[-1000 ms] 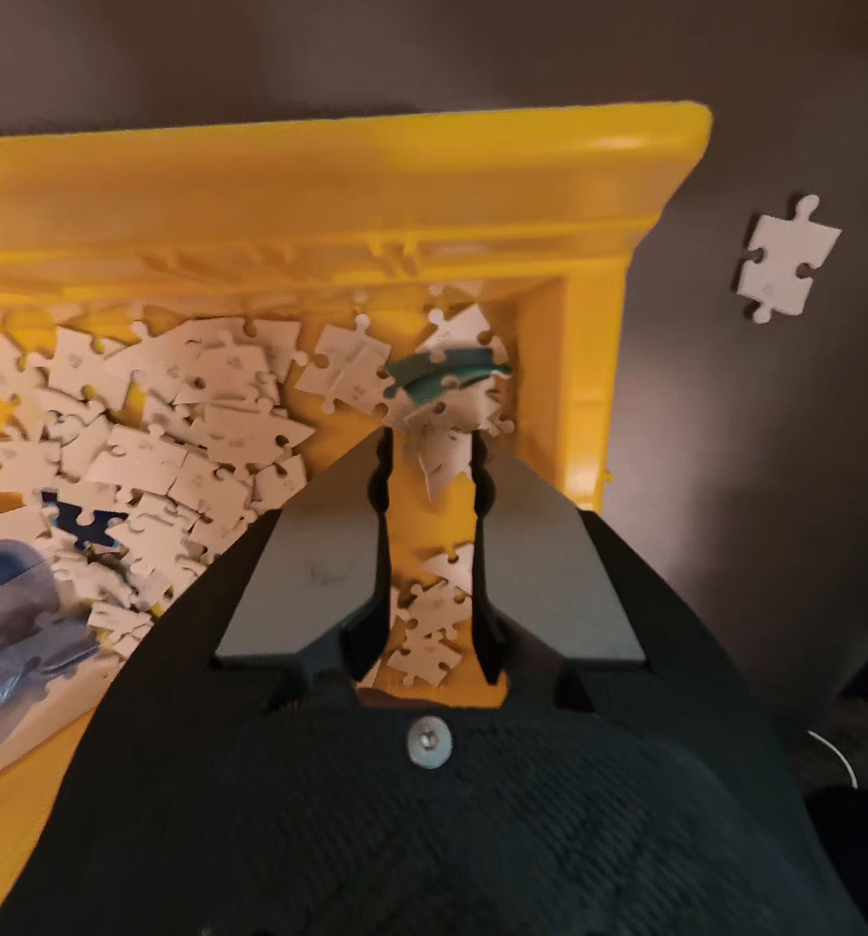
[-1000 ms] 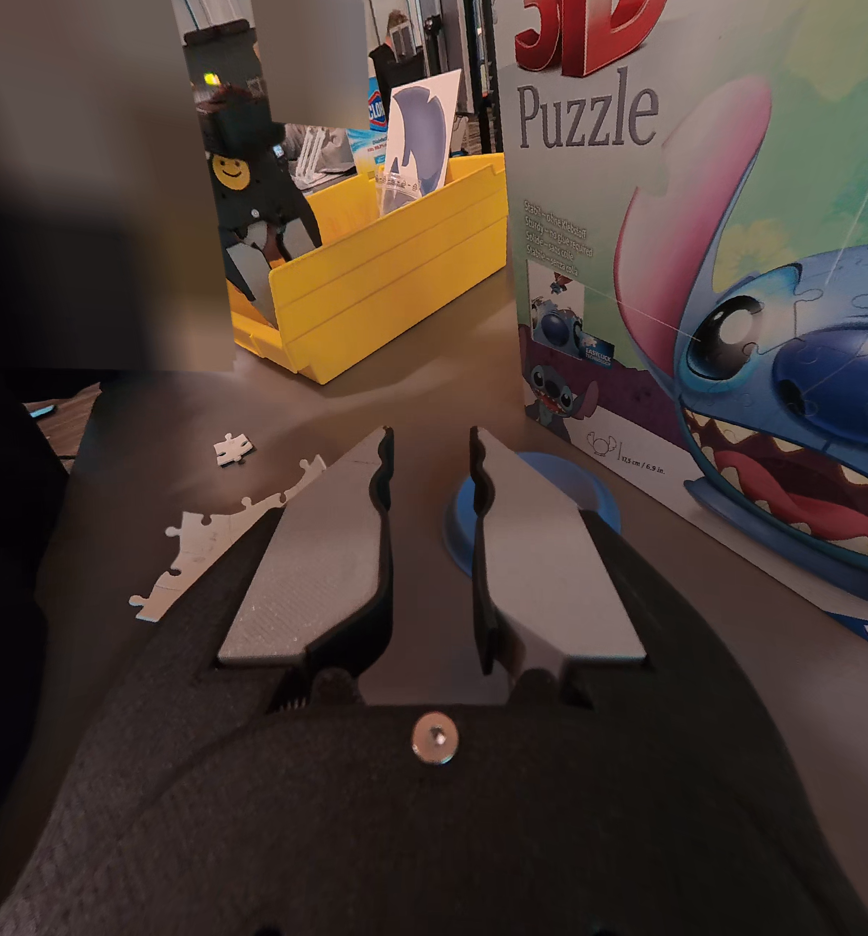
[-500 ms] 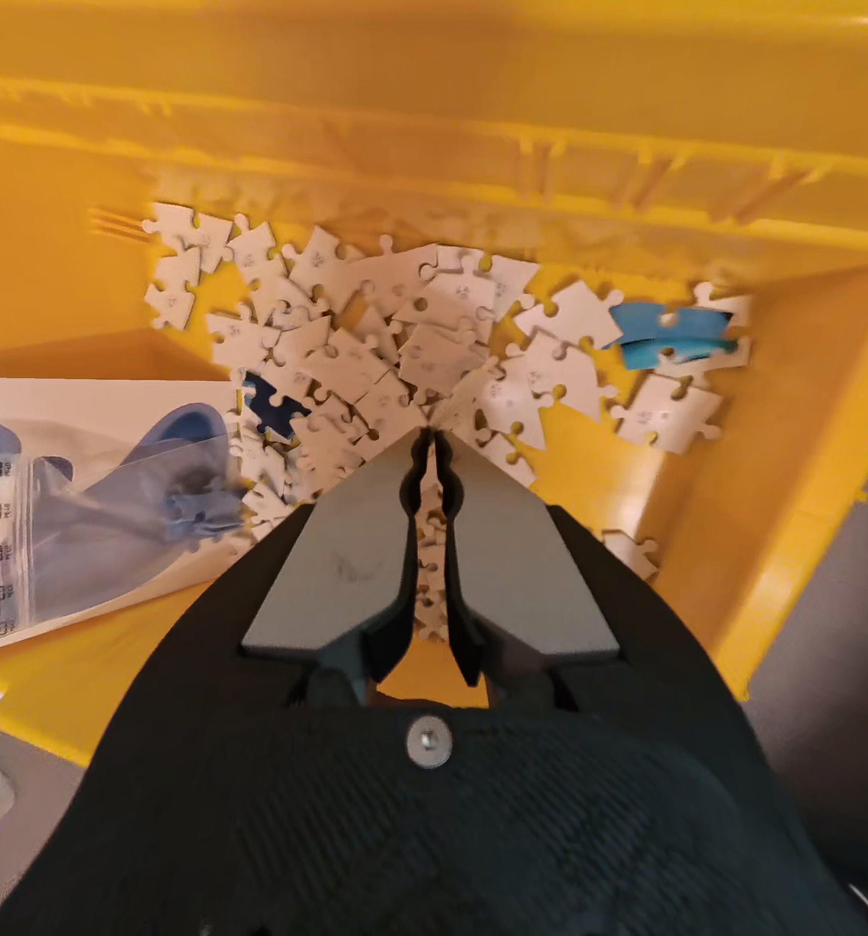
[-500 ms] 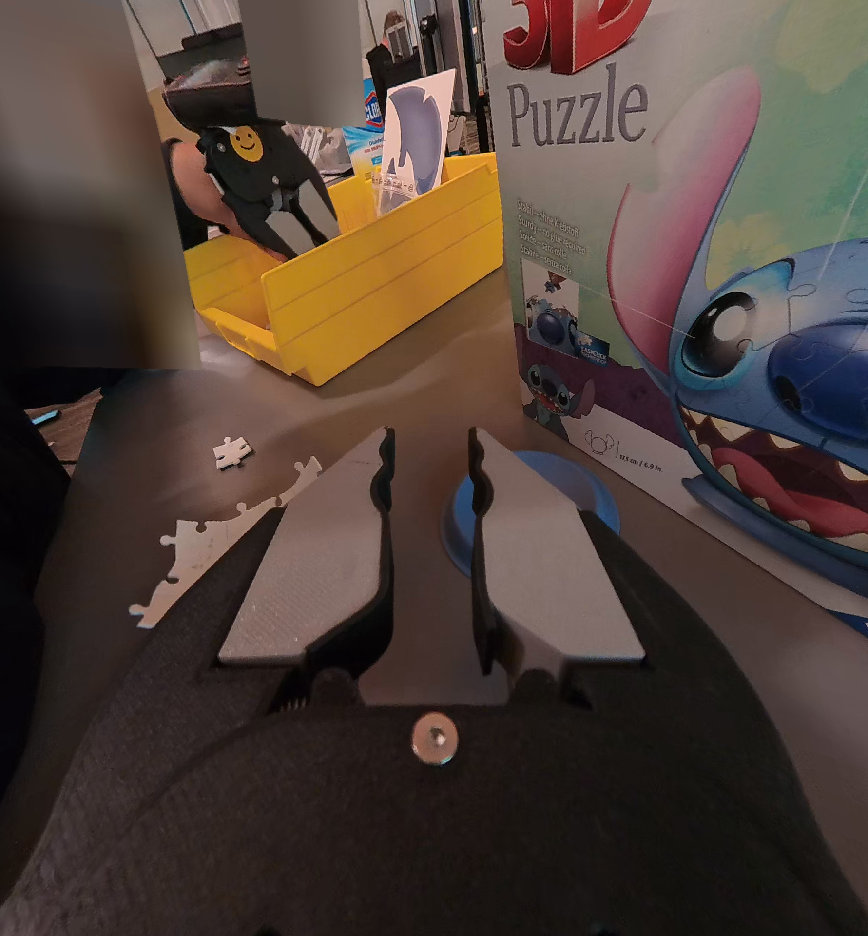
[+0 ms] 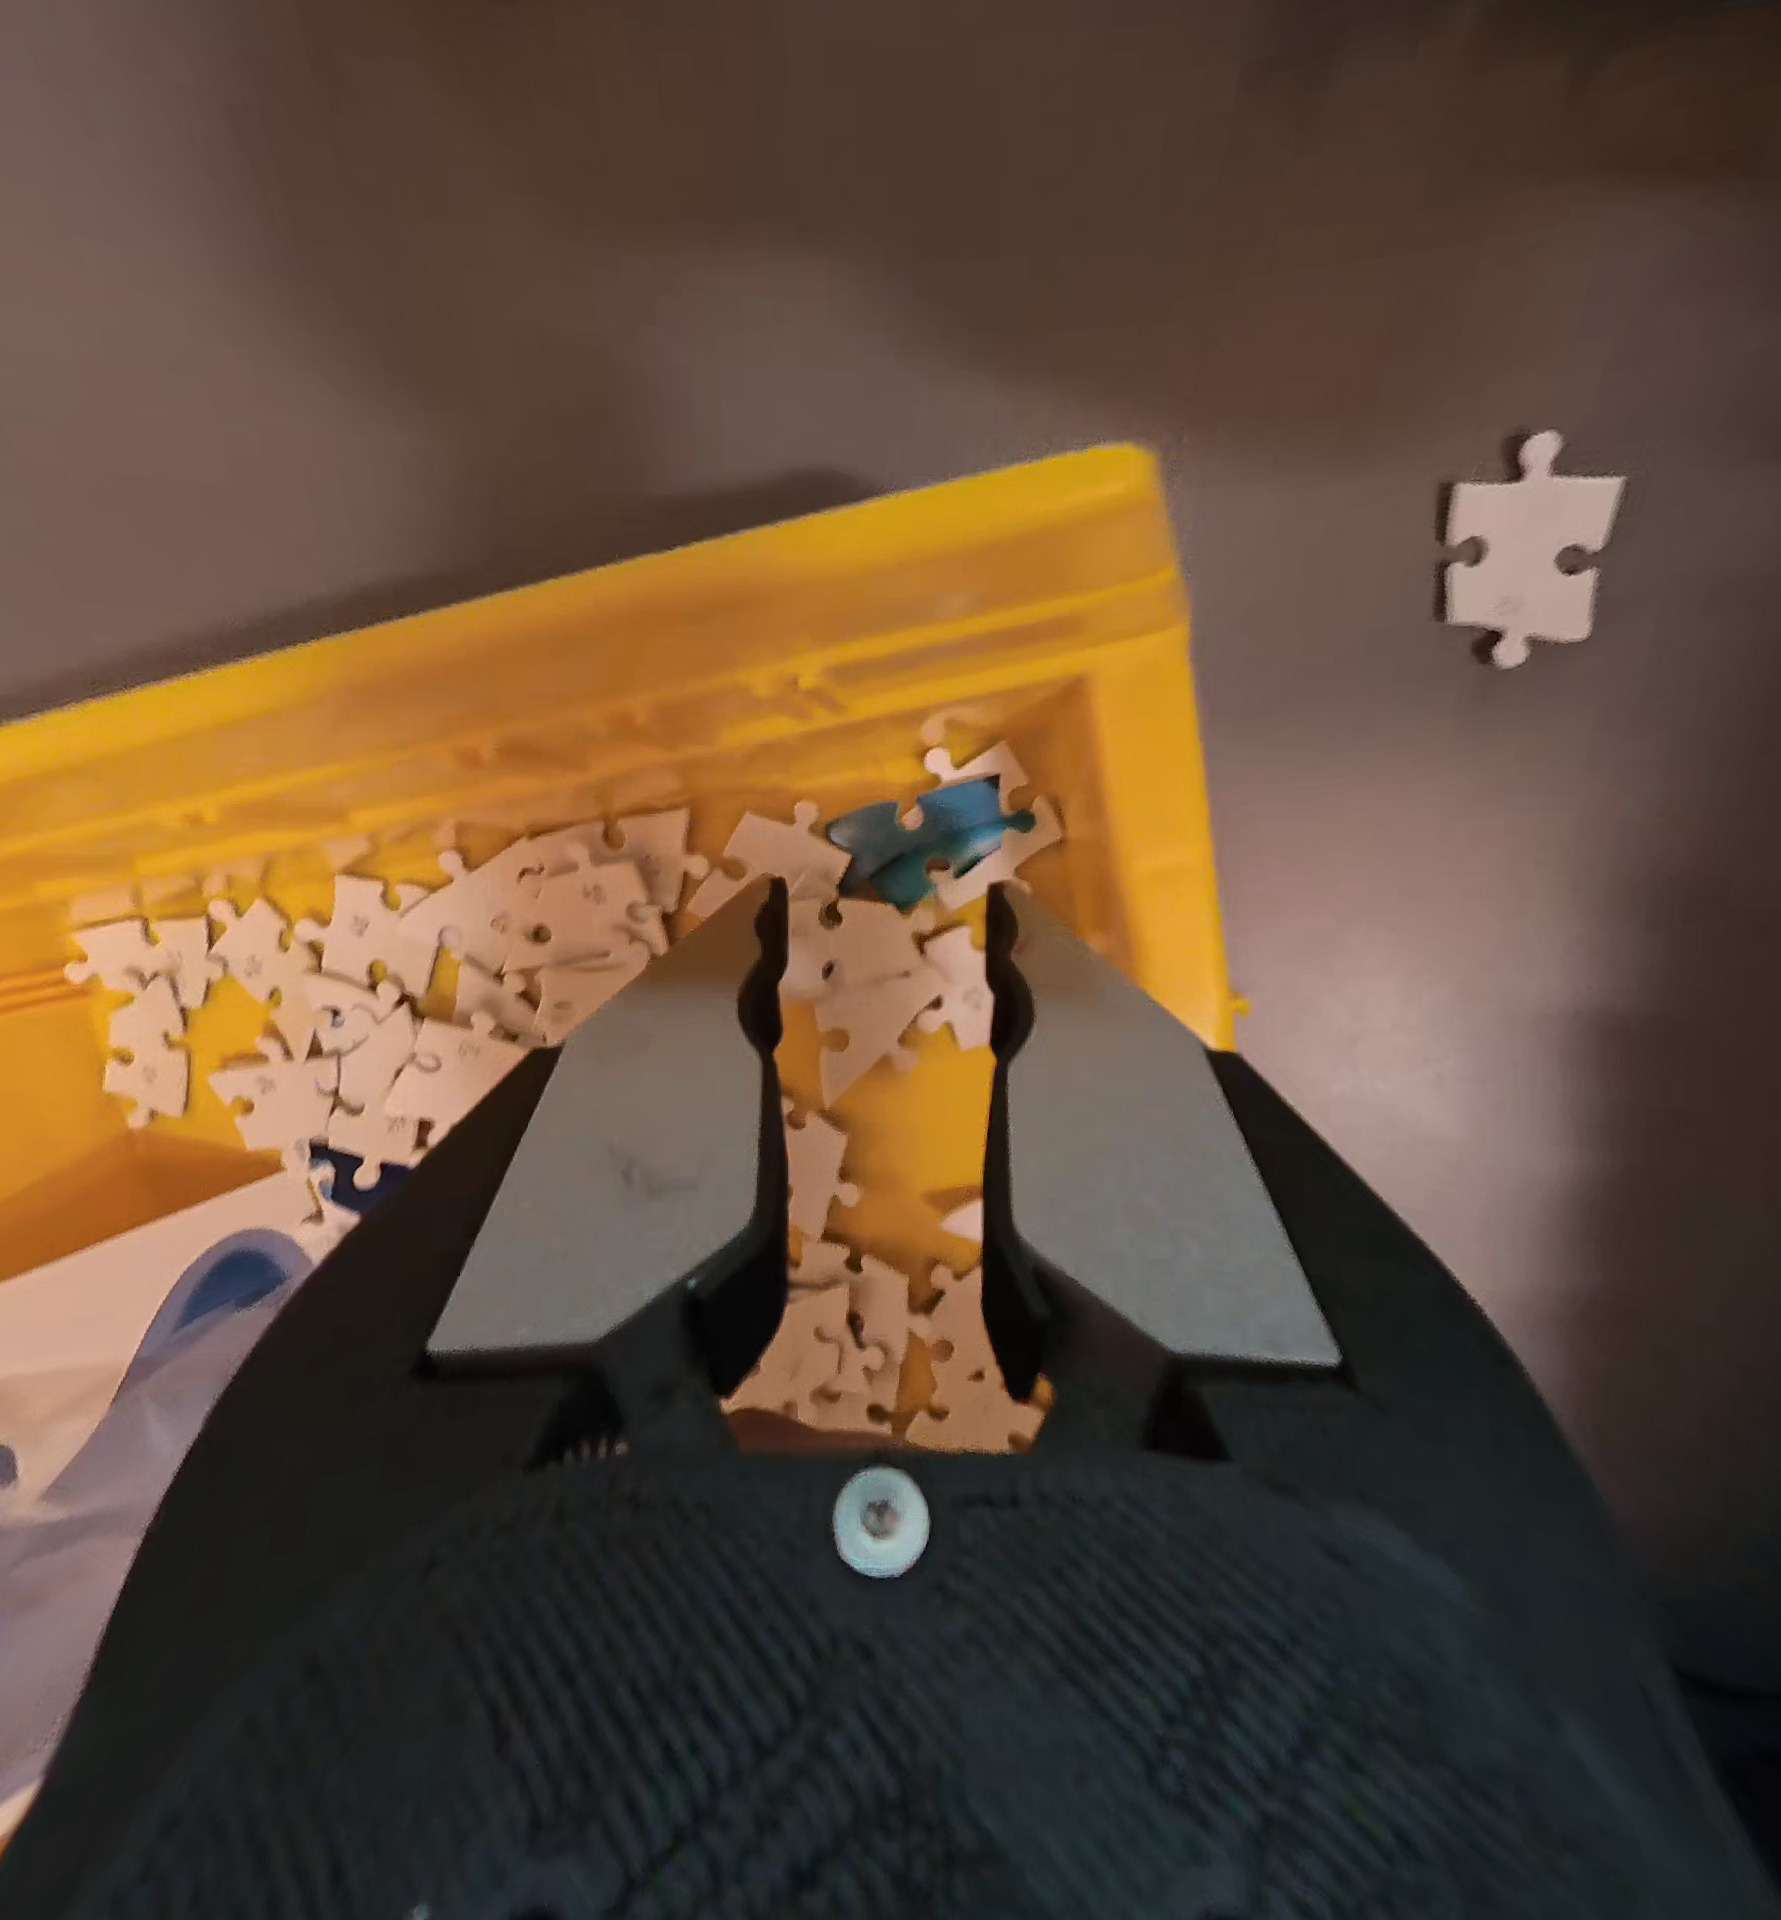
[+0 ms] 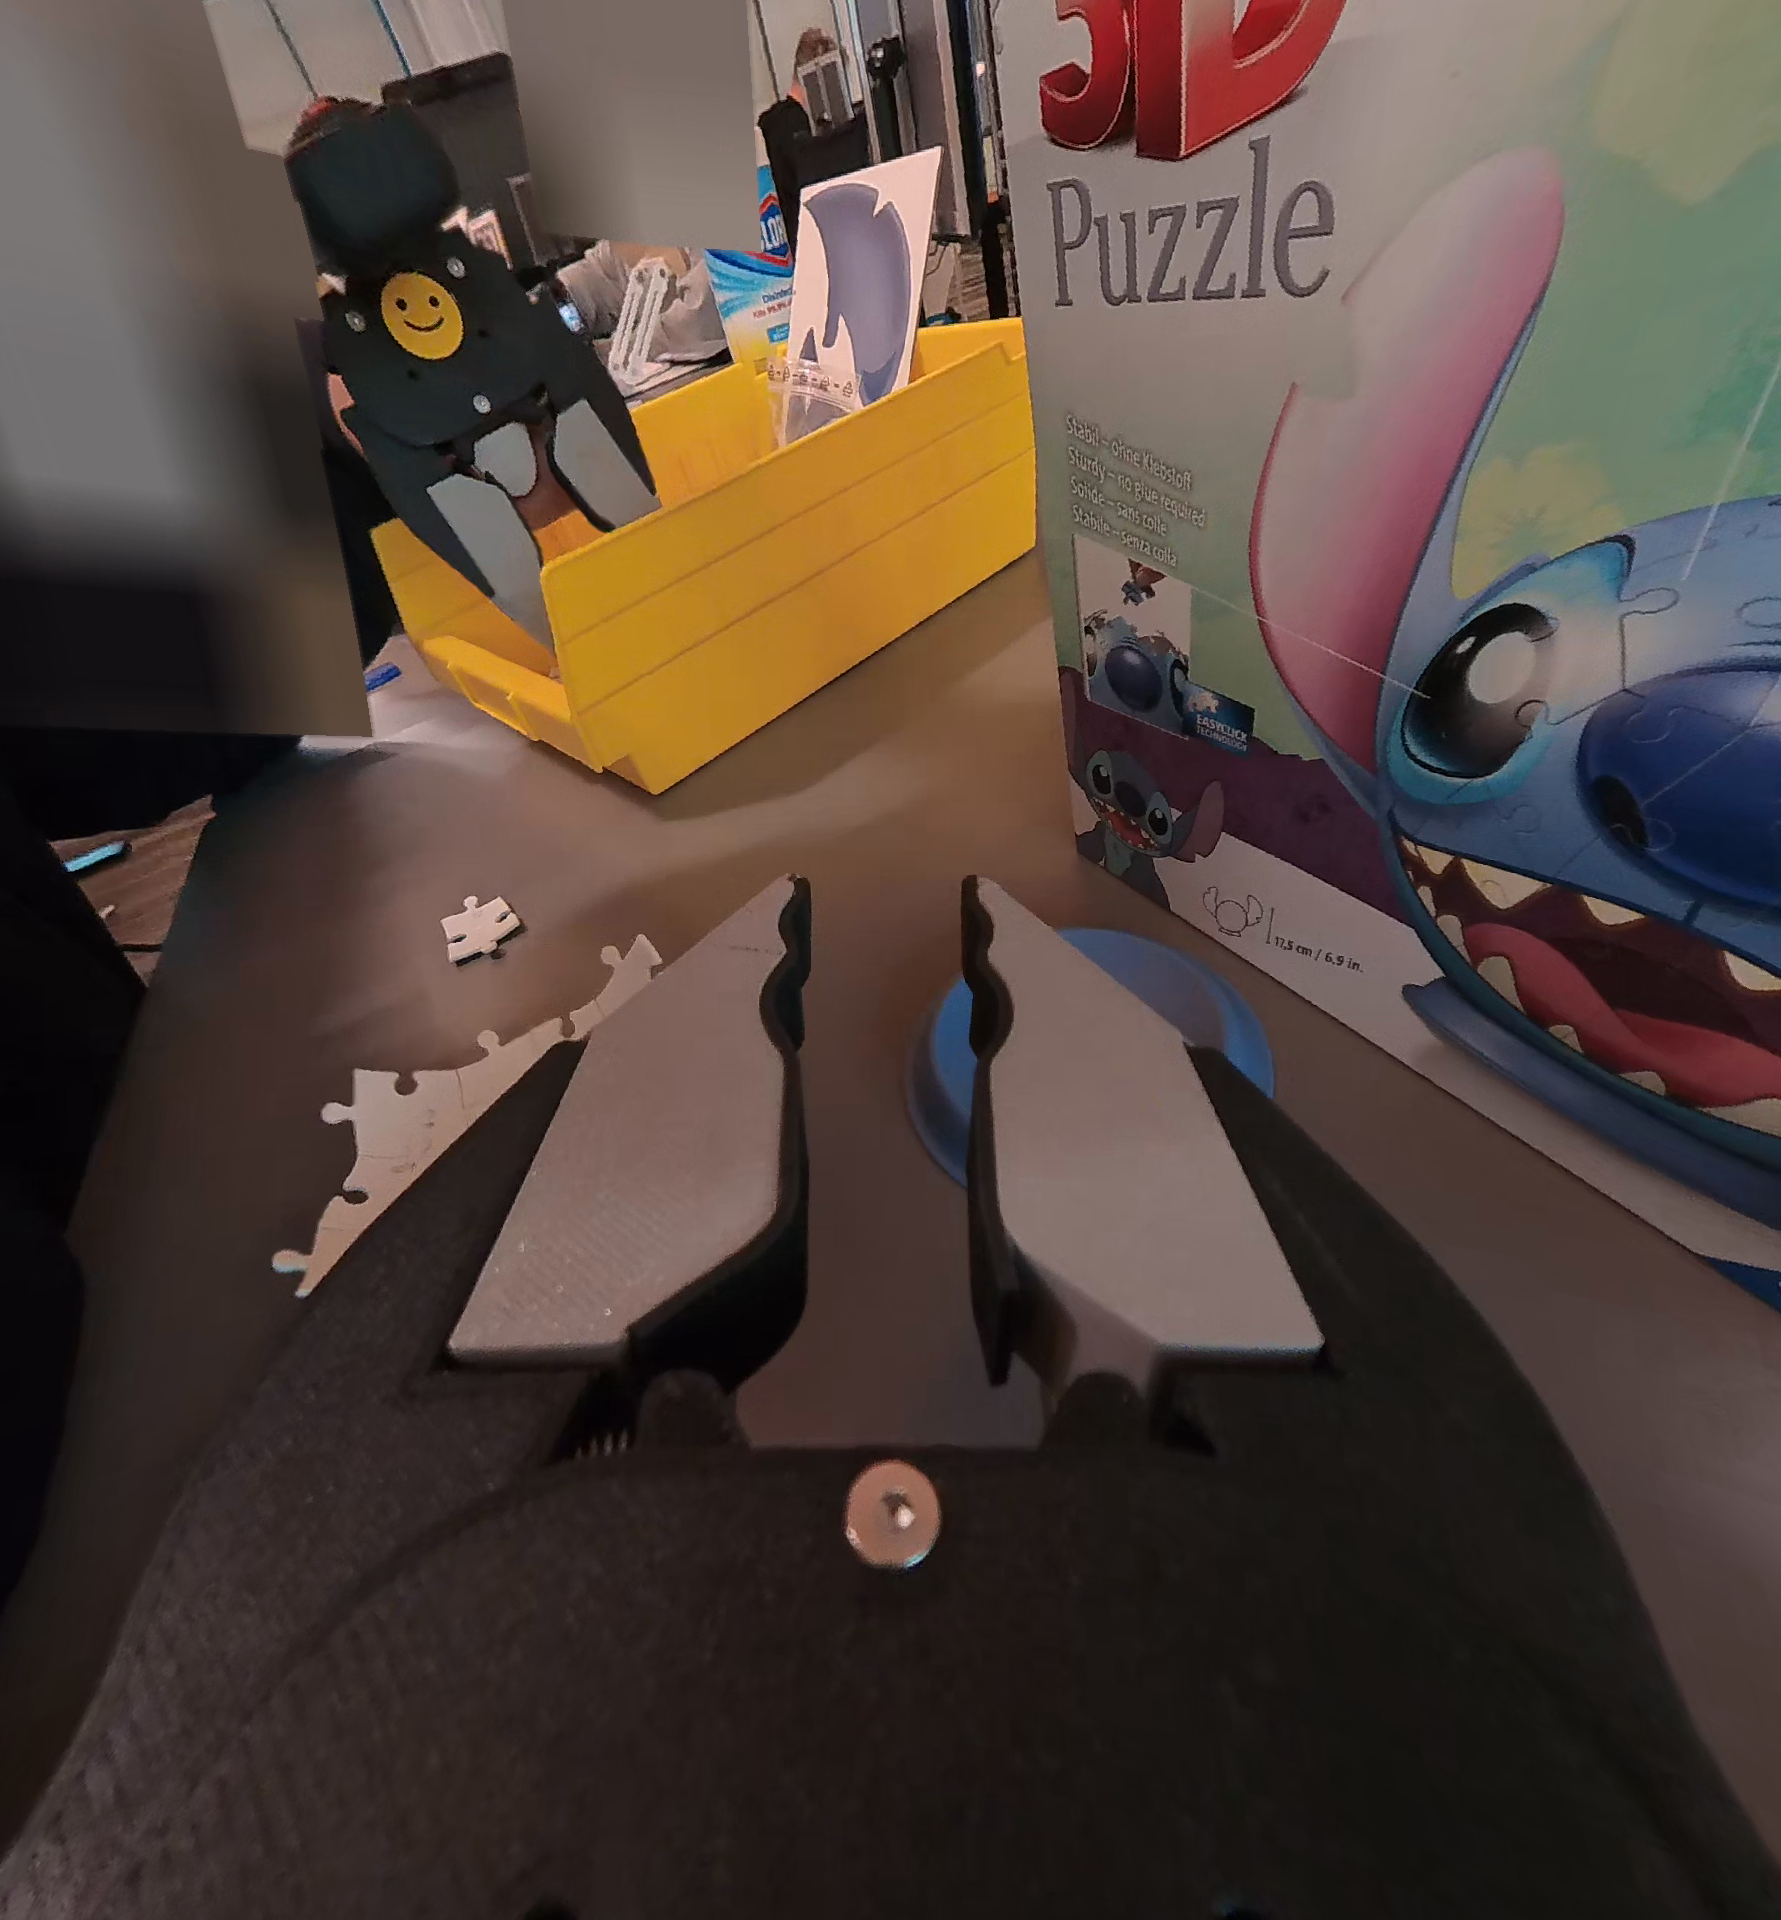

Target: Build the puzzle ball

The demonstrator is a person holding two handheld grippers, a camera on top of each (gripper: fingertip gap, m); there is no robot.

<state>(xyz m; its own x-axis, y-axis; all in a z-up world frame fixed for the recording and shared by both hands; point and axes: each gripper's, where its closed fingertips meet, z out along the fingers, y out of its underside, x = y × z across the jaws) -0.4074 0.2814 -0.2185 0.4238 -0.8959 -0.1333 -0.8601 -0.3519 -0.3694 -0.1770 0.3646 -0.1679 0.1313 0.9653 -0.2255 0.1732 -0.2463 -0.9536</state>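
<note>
While both grippers' fingers [image 5: 657, 1122] gape empty, the yellow bin [image 5: 553, 686] holds loose puzzle pieces [image 5: 553, 925].

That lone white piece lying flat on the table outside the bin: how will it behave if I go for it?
The lone piece looks thin and flat, so it probably slides when nudged. Likely very light. Its knobs may give an edge to pinch.

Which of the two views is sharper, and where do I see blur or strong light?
Left wrist view: soft with motion blur, worst on the yellow bin rim; a bright patch lights the table at right. Right wrist view: sharper, puzzle box crisp; the smeared upper-left patches were added afterwards.
</note>
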